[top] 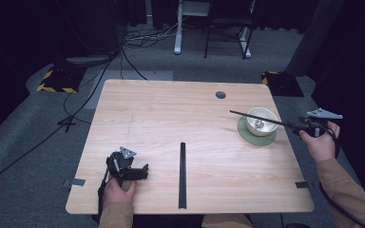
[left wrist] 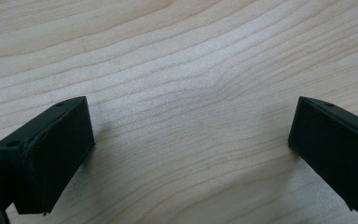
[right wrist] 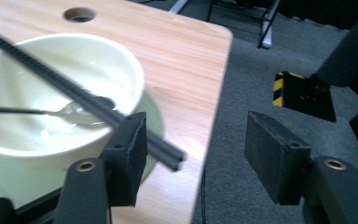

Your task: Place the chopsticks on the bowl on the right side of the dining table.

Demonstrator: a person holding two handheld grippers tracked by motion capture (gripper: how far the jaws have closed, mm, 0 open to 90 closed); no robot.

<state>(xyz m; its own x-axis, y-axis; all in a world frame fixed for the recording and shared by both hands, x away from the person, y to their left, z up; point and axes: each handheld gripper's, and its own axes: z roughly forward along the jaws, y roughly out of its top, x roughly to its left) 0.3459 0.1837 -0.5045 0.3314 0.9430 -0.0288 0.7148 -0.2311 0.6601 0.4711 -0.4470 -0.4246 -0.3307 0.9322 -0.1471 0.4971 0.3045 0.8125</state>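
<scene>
At the right edge of the bench (top: 171, 109), the right gripper (top: 309, 127) is hovering just off the bench, with a long black rod (top: 261, 119) running from it leftward and slightly far across the cream bowl (top: 261, 120). In the right gripper view, the rod (right wrist: 74, 95) is lying against the inner face of one jaw while the other jaw is standing well apart from it, so the right gripper (right wrist: 193, 149) is standing wide and is not clamping the rod. The bowl (right wrist: 37, 93) is sitting on a green saucer (right wrist: 151, 126) and is containing a metal spoon (right wrist: 70, 112). A second black rod (top: 182, 175) is lying flat near the middle of the near edge, pointing from near to far. The left gripper (top: 145, 172) is resting on the bench at the near left, well apart from both rods. In the left gripper view, the left gripper (left wrist: 191, 140) is standing wide over bare wood, holding nothing.
</scene>
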